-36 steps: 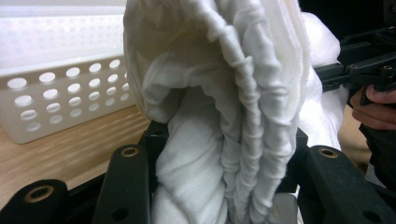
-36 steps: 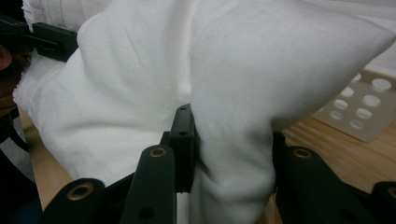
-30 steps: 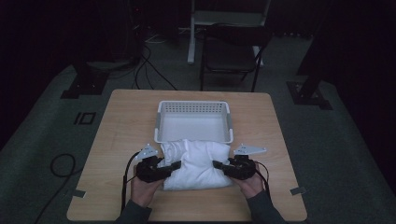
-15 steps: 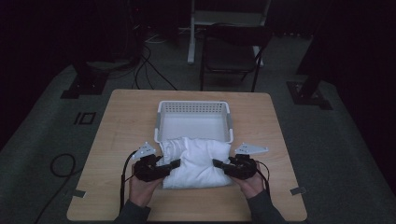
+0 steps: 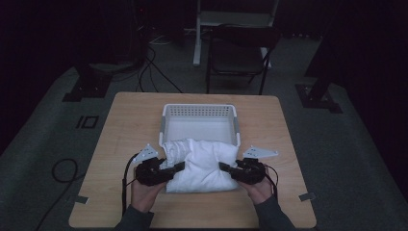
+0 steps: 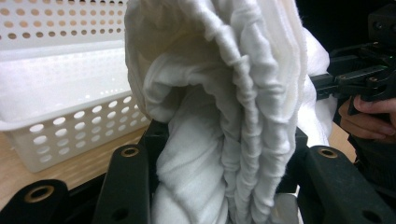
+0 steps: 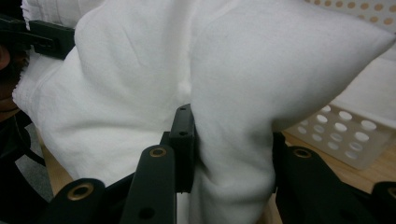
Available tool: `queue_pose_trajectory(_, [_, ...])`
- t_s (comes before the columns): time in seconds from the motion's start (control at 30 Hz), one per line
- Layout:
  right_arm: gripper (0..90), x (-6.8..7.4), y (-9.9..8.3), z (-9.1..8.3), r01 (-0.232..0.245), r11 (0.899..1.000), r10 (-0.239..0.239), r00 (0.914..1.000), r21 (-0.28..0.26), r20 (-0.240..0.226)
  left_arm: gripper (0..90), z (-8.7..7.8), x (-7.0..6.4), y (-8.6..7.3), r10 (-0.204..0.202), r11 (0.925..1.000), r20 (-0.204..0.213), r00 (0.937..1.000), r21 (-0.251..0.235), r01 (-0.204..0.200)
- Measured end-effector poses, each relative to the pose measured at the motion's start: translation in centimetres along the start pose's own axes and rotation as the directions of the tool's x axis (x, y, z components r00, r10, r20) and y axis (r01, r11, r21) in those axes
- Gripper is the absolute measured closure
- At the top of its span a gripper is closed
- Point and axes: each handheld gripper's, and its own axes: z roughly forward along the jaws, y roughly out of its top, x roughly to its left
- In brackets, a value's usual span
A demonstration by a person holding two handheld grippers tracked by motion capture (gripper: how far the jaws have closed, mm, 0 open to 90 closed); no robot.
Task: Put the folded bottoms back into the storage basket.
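One wooden surface (image 5: 120,125) carried a white perforated basket (image 5: 199,111), and a folded white towel (image 5: 199,163) lay just in front of it, its far edge against the basket's near rim. The left hand-held gripper (image 5: 175,167) pinched the towel's left edge, while the right hand-held gripper (image 5: 225,167) pinched its right edge.
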Motion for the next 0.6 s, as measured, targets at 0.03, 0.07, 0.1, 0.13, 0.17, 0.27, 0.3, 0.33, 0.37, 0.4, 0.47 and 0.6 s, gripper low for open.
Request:
queue_pose_trajectory(0.03, [68.2,0.1,0.1,-0.1,0.004,1.0,-0.004,1.0,-0.003,0.0,52.9,-0.1,0.0,0.1,0.002,1.0,-0.001,1.0,-0.003,-0.002])
queue_pose_trajectory(0.07, [68.3,0.1,0.2,-0.1,0.006,1.0,-0.006,1.0,-0.004,0.002,52.9,-0.2,-0.1,0.2,0.001,1.0,-0.001,1.0,-0.006,-0.001])
queue_pose_trajectory(0.1, [68.2,0.2,0.4,-0.2,0.008,1.0,-0.008,1.0,-0.008,0.002,52.9,-0.2,-0.1,0.3,0.002,1.0,-0.002,1.0,-0.009,-0.002])
queue_pose_trajectory(0.13, [68.2,0.2,0.5,-0.2,0.009,1.0,-0.009,1.0,-0.009,0.003,52.9,-0.3,-0.1,0.4,0.006,0.9999,-0.001,1.0,-0.011,-0.006])
queue_pose_trajectory(0.17, [68.2,0.3,0.6,-0.3,0.013,1.0,-0.013,0.9999,-0.012,0.004,52.9,-0.4,-0.1,0.5,0.007,0.9999,-0.002,1.0,-0.013,-0.007])
queue_pose_trajectory(0.27, [68.2,0.4,1.1,-0.4,0.024,0.999,-0.024,0.9997,-0.021,0.006,53.0,-0.7,-0.1,0.8,0.008,0.9997,-0.001,1.0,-0.024,-0.008])
queue_pose_trajectory(0.3, [68.2,0.5,1.3,-0.5,0.028,0.999,-0.028,0.9996,-0.024,0.006,53.1,-0.7,-0.1,1.0,0.008,0.9996,-0.003,1.0,-0.029,-0.008])
queue_pose_trajectory(0.33, [68.2,0.5,1.5,-0.5,0.031,0.999,-0.031,0.9995,-0.028,0.007,53.1,-0.8,-0.1,1.1,0.008,0.9995,-0.003,1.0,-0.031,-0.009])
queue_pose_trajectory(0.37, [68.2,0.5,1.7,-0.5,0.03,0.999,-0.03,0.9995,-0.029,0.009,53.1,-0.8,0.0,1.3,0.011,0.9994,-0.006,0.9999,-0.033,-0.012])
queue_pose_trajectory(0.4, [68.3,0.5,1.9,-0.5,0.035,0.999,-0.035,0.9993,-0.031,0.01,53.1,-0.9,0.0,1.5,0.012,0.9992,-0.008,0.9999,-0.037,-0.012])
queue_pose_trajectory(0.47, [68.2,0.6,2.3,-0.4,0.04,0.999,-0.039,0.9991,-0.035,0.014,53.1,-1.1,0.1,2.0,0.016,0.9989,-0.009,0.9998,-0.043,-0.017])
queue_pose_trajectory(0.6, [68.3,0.7,3.3,-0.7,0.056,0.997,-0.055,0.9983,-0.046,0.02,53.1,-1.3,0.2,2.7,0.028,0.9979,-0.003,0.9996,-0.059,-0.028])
